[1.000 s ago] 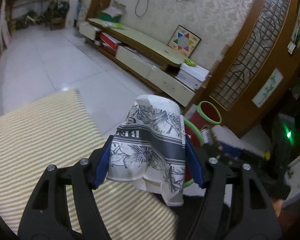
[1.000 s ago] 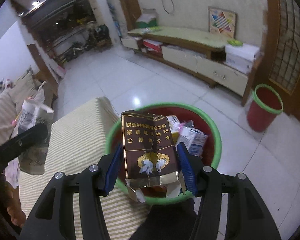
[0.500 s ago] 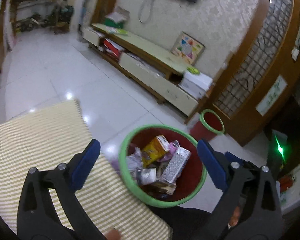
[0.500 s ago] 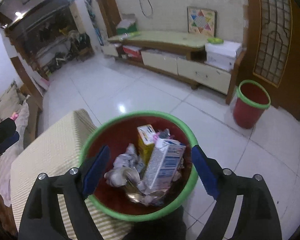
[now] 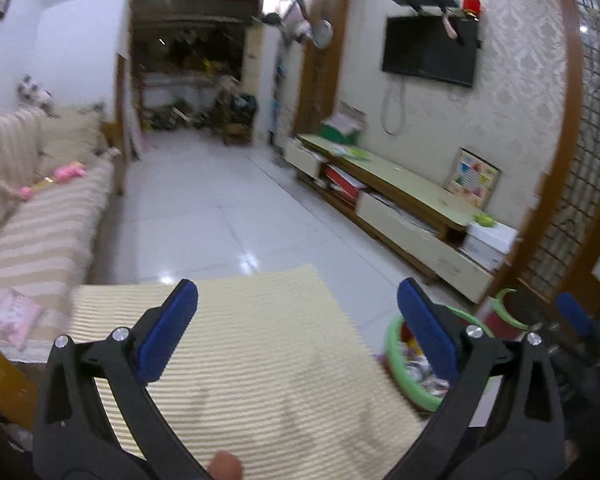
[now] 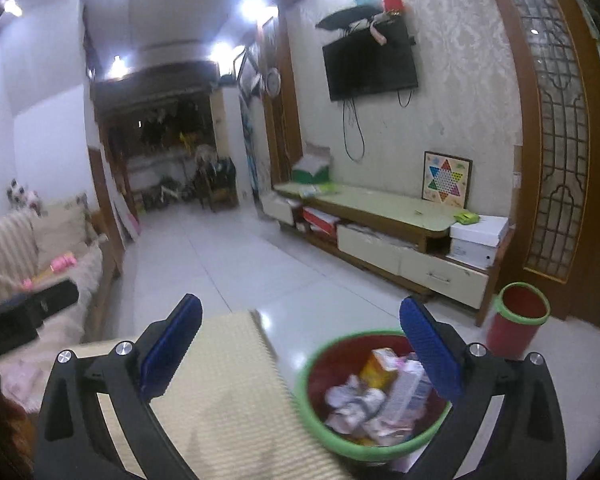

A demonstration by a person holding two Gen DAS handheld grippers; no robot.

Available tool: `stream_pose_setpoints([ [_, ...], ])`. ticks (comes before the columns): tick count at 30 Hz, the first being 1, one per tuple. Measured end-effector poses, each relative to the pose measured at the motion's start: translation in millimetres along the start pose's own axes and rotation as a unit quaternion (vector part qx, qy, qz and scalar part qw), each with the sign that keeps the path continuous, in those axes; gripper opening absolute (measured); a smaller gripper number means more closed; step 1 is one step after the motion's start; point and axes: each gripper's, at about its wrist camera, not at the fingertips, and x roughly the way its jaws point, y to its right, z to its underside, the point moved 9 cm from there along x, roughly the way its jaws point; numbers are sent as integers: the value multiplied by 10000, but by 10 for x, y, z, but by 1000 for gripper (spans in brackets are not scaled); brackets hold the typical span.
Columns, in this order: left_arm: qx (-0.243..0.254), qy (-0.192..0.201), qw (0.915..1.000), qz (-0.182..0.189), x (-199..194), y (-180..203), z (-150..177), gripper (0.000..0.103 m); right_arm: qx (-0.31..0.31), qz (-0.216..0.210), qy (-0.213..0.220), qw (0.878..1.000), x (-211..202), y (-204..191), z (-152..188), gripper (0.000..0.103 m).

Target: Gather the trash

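From the left wrist view, the left hand-held gripper point(image 5: 296, 320) stands wide and empty over the cream, ribbed-cloth-covered counter point(image 5: 260, 380), where no litter shows; the round red plastic bin with a green rim point(image 5: 404, 380) sits just off the counter's right edge, likely so scraps drop straight in. From the right wrist view, the right hand-held gripper point(image 6: 300, 334) is opening with nothing between its jaws, above that bin, where the crumpled paper and cartons point(image 6: 380, 394) lie piled.
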Motion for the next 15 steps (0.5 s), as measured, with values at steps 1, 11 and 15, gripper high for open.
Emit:
stream_pose_setpoints([
  [1, 30, -5, 10000, -92, -16, -55, -4, 98, 84, 35, -1, 10000, -17, -23, 4, 96],
  [11, -136, -346, 9991, 210, -131, -403, 135, 98, 195, 111, -51, 9997, -89, -268, 58, 96],
  [15, -166, -318, 9990, 275, -157, -407, 123, 98, 61, 48, -22, 10000, -85, -357, 39, 96],
])
